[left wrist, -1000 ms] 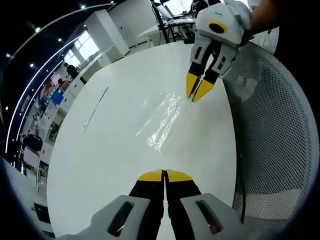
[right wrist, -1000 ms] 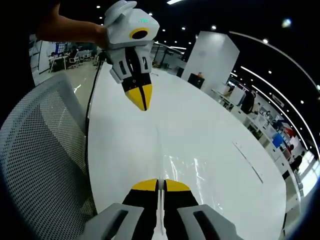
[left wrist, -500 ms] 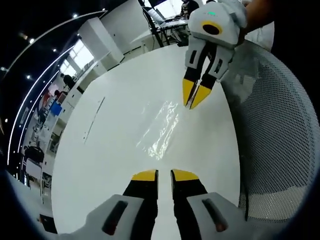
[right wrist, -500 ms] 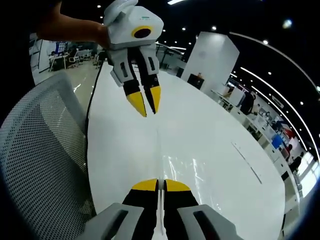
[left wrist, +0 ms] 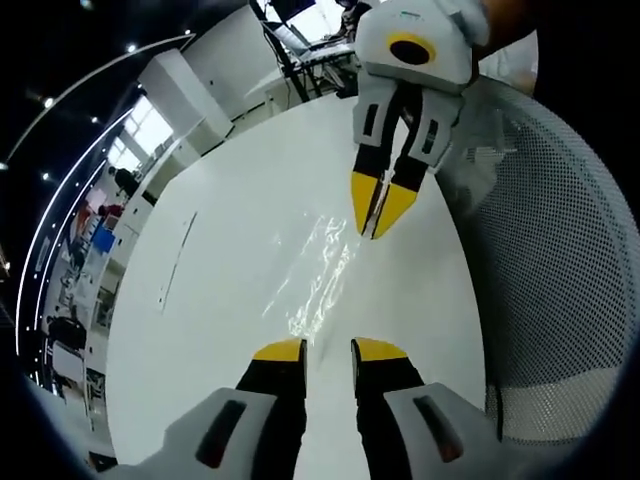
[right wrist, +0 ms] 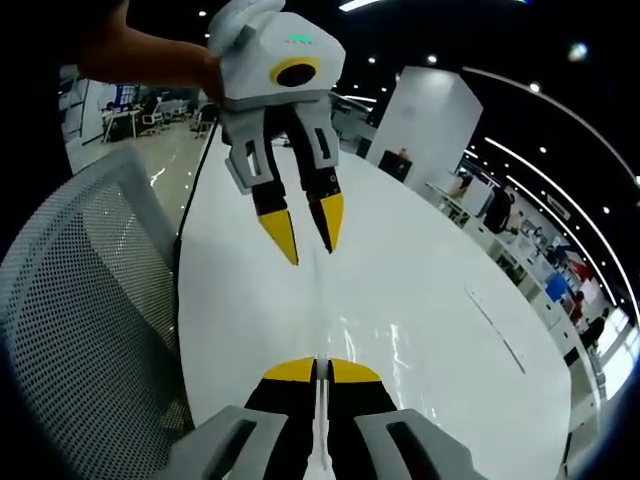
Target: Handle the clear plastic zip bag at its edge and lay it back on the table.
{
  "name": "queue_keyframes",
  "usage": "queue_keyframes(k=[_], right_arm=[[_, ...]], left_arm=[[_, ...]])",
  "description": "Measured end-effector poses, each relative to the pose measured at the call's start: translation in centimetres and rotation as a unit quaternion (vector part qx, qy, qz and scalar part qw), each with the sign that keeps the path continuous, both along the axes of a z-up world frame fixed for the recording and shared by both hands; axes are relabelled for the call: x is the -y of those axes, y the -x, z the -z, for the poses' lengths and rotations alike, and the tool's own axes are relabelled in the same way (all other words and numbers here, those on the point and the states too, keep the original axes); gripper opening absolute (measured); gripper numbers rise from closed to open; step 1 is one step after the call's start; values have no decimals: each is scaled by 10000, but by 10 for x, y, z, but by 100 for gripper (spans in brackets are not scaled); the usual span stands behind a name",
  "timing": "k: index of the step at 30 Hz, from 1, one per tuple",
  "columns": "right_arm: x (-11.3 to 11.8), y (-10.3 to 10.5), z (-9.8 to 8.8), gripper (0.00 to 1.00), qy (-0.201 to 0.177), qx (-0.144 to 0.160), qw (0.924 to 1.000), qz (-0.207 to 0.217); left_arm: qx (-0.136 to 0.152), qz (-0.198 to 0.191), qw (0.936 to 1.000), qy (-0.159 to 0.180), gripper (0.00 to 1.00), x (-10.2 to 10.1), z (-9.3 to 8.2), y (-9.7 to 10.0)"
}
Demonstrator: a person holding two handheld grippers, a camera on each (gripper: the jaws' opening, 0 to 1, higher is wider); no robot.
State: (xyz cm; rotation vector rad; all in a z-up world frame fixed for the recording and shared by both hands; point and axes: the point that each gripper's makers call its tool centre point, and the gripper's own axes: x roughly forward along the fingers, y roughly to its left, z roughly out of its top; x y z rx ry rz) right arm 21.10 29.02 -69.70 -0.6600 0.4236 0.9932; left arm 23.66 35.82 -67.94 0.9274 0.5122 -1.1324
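The clear plastic zip bag [left wrist: 322,275] lay flat on the white oval worktop [left wrist: 220,300], hard to make out but for its glare, between the two grippers. The left gripper [left wrist: 328,349] stood with jaws parted and empty at the bag's near end. The right gripper [right wrist: 312,371] had jaws pressed together at the far edge; whether they pinched the film was unclear. A grey mesh chair [right wrist: 80,300] stood beside the worktop.

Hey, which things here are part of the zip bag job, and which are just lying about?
Part of the job:
clear zip bag, flat on the table
left gripper, open
right gripper, shut

Just about:
mesh chair
thin strip on the table
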Motion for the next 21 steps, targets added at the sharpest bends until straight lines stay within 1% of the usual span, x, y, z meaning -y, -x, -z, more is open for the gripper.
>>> queue_keyframes(k=[8,13,16,21], right_arm=[[-3,-1,-1,0,-31,-4,10000,-12],[-6,-1,-2,0,-65,-4,10000,-11],[-7,-1,-3,0,-89,0,10000,-5],[-8,-1,-5,0,-132,3,9999,-11]], left_arm=[[-10,209,9998,33,16,15,1,1],[-31,328,9995,-10,15,20,5,2],[-49,396,9992,-57,14,20,8,2],[-81,469,9988,-91,10,23,12,3]])
